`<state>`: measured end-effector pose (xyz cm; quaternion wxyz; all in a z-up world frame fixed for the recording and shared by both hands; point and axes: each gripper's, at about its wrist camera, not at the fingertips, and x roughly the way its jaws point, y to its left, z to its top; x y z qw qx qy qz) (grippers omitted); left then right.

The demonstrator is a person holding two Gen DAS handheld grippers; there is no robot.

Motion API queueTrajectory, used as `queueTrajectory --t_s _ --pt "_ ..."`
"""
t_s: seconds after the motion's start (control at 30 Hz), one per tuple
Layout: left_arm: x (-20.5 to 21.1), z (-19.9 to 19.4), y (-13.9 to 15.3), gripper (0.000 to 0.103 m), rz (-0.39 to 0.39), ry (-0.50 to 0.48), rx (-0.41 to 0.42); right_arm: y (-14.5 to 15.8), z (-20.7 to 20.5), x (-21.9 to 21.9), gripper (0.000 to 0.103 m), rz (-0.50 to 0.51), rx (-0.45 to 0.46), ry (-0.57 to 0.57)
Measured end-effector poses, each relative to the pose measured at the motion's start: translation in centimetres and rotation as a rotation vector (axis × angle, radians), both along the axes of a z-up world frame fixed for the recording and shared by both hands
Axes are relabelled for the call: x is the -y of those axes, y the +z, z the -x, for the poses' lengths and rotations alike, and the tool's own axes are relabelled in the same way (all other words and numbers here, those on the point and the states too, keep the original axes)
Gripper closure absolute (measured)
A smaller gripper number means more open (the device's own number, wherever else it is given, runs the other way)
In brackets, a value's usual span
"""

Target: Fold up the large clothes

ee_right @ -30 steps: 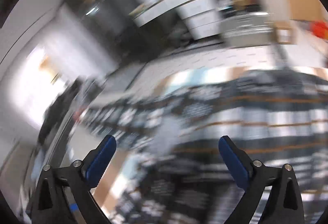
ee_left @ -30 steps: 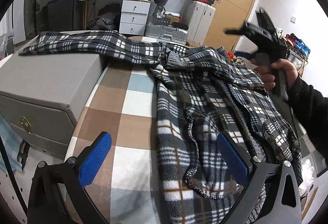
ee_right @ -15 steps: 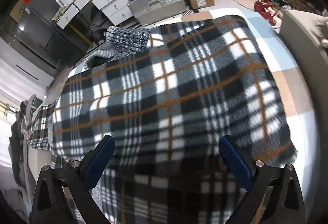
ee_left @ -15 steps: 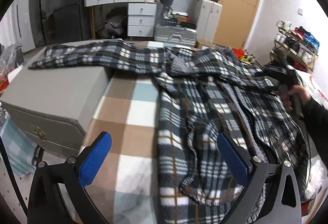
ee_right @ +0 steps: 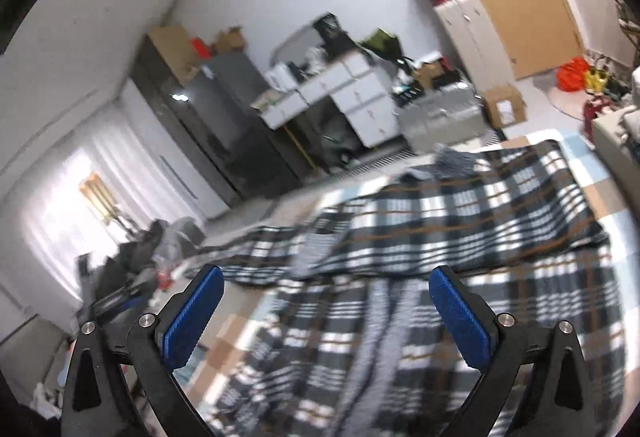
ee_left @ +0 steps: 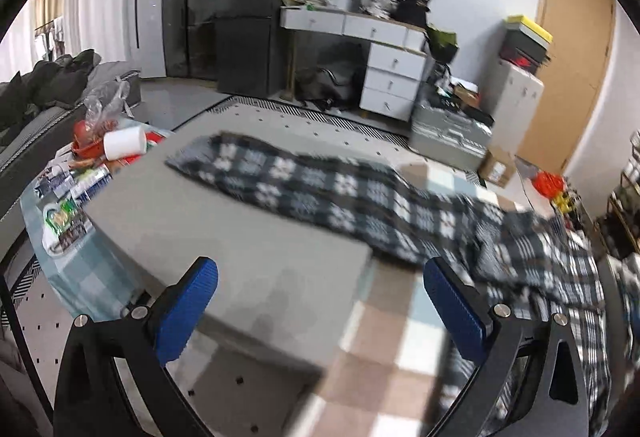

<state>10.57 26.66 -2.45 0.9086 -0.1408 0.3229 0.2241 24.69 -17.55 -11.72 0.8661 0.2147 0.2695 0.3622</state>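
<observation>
Covering checked bedspread (ee_left: 384, 333), plaid garment (ee_right: 460, 221)

One plaid shirt (ee_left: 360, 205), one grey box (ee_left: 224, 237), one checked cloth (ee_left: 384, 341), one white cup (ee_left: 123, 142), two grippers.

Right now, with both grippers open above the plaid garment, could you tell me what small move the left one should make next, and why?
Probably bring the left gripper forward and down to the far end of the plaid sleeve and close on it. Its jaws are open and empty, and the sleeve lies stretched across the grey box, away from the garment's body, so it likely needs folding inward.
</observation>
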Motion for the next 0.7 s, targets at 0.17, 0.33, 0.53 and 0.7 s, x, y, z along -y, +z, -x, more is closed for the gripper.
queueTrajectory --t_s 0.17,0.33,0.53,0.7 --pt "-7.0 -0.7 0.0 0.002 0.027 0.169 -0.012 -0.7 2.2 -1.7 0.000 -0.050 0.010 0.064" --pt "-14.4 -1.7 -2.4 0.002 0.188 0.270 -0.011 -2.4 4.1 -3.2 0.000 -0.112 -0.009 0.076" --pt "-21.4 -3.1 -8.2 0.003 0.527 0.333 0.003 -6.2 3.0 -4.7 0.000 -0.130 -0.094 0.077" --pt "-23.1 -3.7 -9.5 0.003 0.594 0.357 0.060 -9.3 2.0 -5.1 0.000 -0.169 -0.158 0.088"
